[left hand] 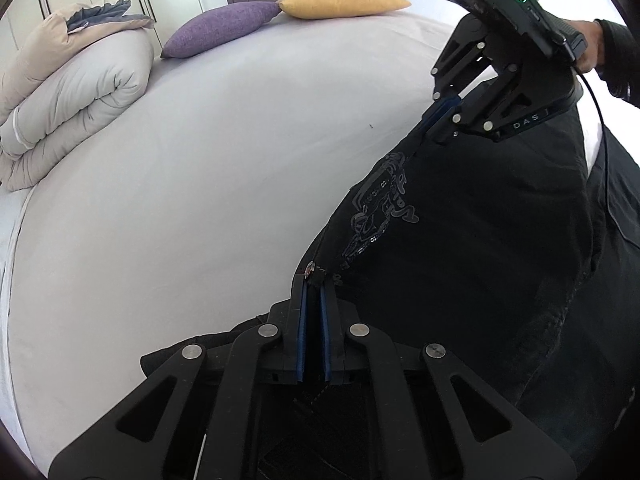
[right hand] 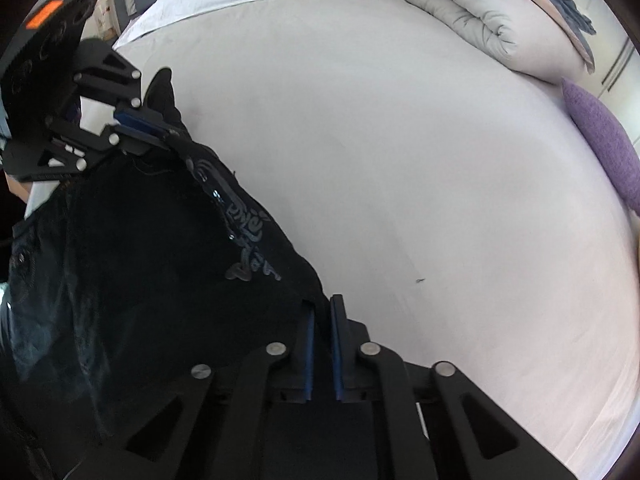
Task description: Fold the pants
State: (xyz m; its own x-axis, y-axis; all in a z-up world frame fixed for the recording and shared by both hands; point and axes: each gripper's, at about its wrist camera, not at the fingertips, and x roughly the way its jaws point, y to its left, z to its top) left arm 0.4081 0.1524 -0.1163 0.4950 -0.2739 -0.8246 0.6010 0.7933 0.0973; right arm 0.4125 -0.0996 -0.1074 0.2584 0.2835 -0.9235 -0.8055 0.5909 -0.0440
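Observation:
Black pants (left hand: 460, 240) with a grey printed design hang off the near side of a bed with a pale sheet (left hand: 180, 200). My left gripper (left hand: 314, 280) is shut on their top edge, beside a metal button (left hand: 309, 270). My right gripper (left hand: 430, 120) pinches the same edge farther along, held by a person's hand (left hand: 592, 48). In the right wrist view the right gripper (right hand: 322, 304) grips the pants (right hand: 140, 260) at their edge. The left gripper (right hand: 168, 134) clamps the edge at the upper left there. The fabric stretches between the two grippers.
A rolled grey and beige duvet (left hand: 72, 96) lies at the far side of the bed, also seen as the duvet (right hand: 480, 12). A purple pillow (left hand: 220, 28) and a yellow pillow (left hand: 344, 0) lie at the head. Wardrobe doors stand behind.

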